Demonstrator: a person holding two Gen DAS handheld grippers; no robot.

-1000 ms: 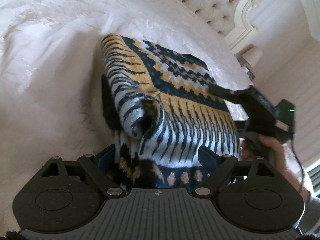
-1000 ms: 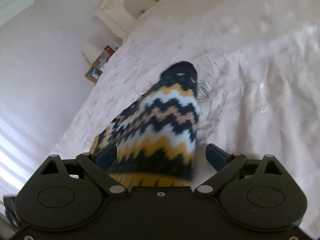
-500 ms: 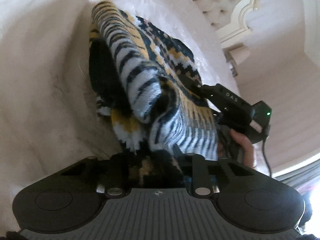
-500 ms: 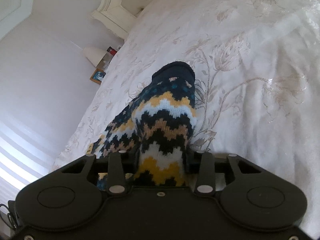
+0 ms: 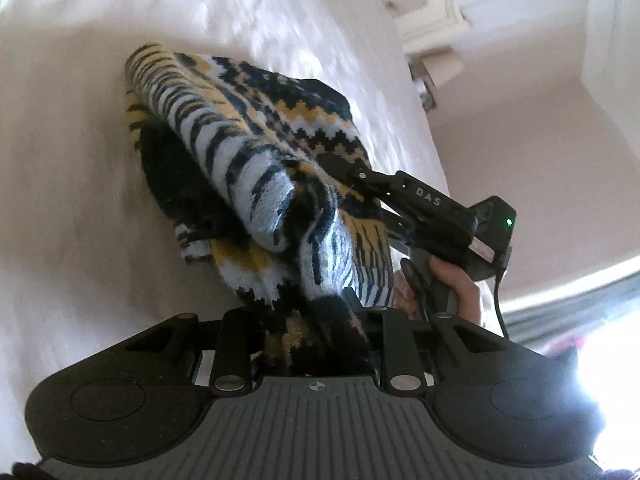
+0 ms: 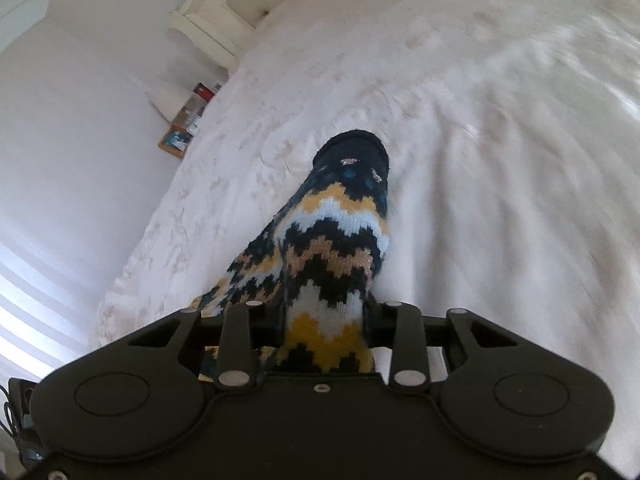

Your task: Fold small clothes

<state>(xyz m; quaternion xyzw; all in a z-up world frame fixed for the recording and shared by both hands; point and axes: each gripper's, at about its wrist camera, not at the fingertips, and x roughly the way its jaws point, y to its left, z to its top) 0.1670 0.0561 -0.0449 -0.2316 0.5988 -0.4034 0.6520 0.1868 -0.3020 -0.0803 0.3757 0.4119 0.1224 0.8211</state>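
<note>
Bed [image 5: 80, 200]; right gripper [image 5: 344, 168] marked "DAS".

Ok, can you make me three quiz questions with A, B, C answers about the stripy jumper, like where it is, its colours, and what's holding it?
1. Where is the jumper?
A. Over a white bed
B. On a wooden floor
C. In a basket

2. Which colours are in the jumper?
A. Red and green
B. Yellow, black and pale blue
C. Plain pink

3. What is the left hand-held gripper doing?
A. Hanging wide open and empty
B. Resting on a pillow
C. Pinching the jumper

Answers: 1 A, white bedcover lies under and around it. 2 B, zigzag bands in those colours show in both views. 3 C, the knit is bunched between its fingers; the right hand-held gripper is closing on the jumper too.
</note>
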